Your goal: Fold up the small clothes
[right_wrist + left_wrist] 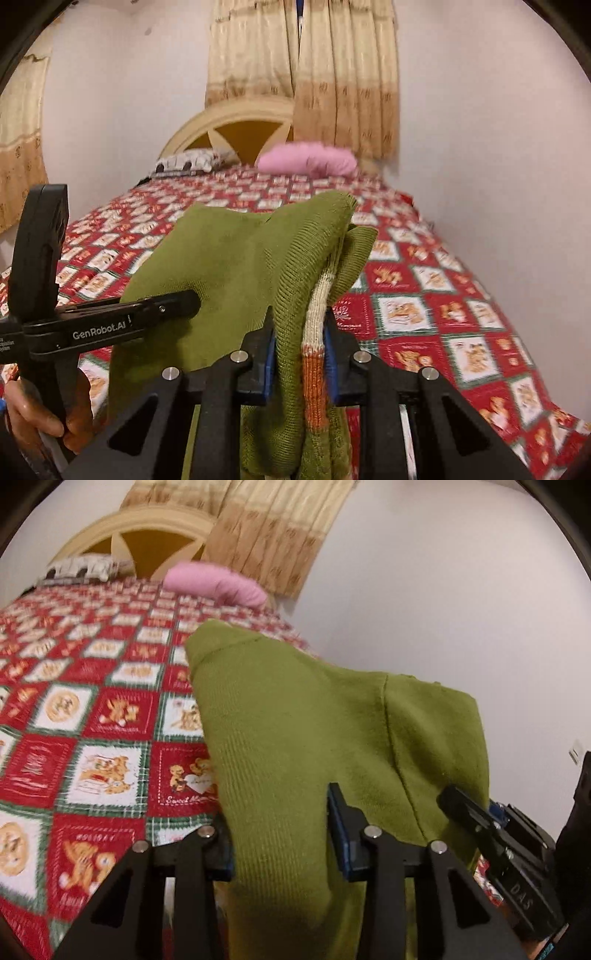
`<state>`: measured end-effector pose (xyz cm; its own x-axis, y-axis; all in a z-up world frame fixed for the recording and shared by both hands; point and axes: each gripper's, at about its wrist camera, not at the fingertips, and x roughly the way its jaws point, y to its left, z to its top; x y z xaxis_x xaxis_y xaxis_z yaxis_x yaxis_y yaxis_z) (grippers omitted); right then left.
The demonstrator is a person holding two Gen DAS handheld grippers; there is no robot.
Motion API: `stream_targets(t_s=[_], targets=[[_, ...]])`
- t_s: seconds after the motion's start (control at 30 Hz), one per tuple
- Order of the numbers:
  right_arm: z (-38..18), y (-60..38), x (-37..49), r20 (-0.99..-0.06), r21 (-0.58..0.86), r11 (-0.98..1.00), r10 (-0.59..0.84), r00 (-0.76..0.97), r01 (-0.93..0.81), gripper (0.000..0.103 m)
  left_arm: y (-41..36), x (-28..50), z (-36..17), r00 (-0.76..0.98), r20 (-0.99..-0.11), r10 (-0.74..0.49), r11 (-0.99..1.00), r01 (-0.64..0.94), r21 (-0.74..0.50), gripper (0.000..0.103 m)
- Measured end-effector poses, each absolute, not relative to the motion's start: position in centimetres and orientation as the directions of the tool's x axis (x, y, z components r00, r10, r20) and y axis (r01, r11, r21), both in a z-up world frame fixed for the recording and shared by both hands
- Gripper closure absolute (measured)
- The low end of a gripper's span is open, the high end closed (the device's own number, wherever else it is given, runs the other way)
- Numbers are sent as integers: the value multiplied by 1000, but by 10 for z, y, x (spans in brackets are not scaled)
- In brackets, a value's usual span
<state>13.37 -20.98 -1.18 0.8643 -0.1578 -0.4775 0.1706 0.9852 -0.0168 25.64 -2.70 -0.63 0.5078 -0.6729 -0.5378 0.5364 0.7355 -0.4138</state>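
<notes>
A small green knit sweater (295, 738) with a white and orange stripe (314, 354) is held up above the bed. My left gripper (280, 834) is shut on one edge of the green sweater; the cloth hangs down between its fingers. My right gripper (299, 350) is shut on another bunched edge of the sweater (236, 266), close to my left gripper. The right gripper's body (498, 842) shows at the lower right of the left wrist view. The left gripper (184, 301) shows at the left of the right wrist view, its tip hidden by cloth.
A bed with a red, white and green patchwork cover (424, 295) lies below and ahead. A pink pillow (310, 158) and a patterned pillow (188, 162) sit by the cream headboard (229, 122). White wall (443, 609) borders the bed's right side; curtains (303, 74) hang behind.
</notes>
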Motion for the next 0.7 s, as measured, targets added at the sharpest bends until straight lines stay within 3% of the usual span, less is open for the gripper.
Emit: stream_targets(t_s=[0.37, 0.7], targets=[[29, -190, 18, -428, 77, 971, -171, 887, 225, 81, -18, 170, 29, 450, -529, -720, 679, 613, -403, 63], [40, -205, -76, -423, 58, 942, -277, 863, 331, 81, -61, 104, 37, 328, -540, -775, 582, 704, -408, 63]])
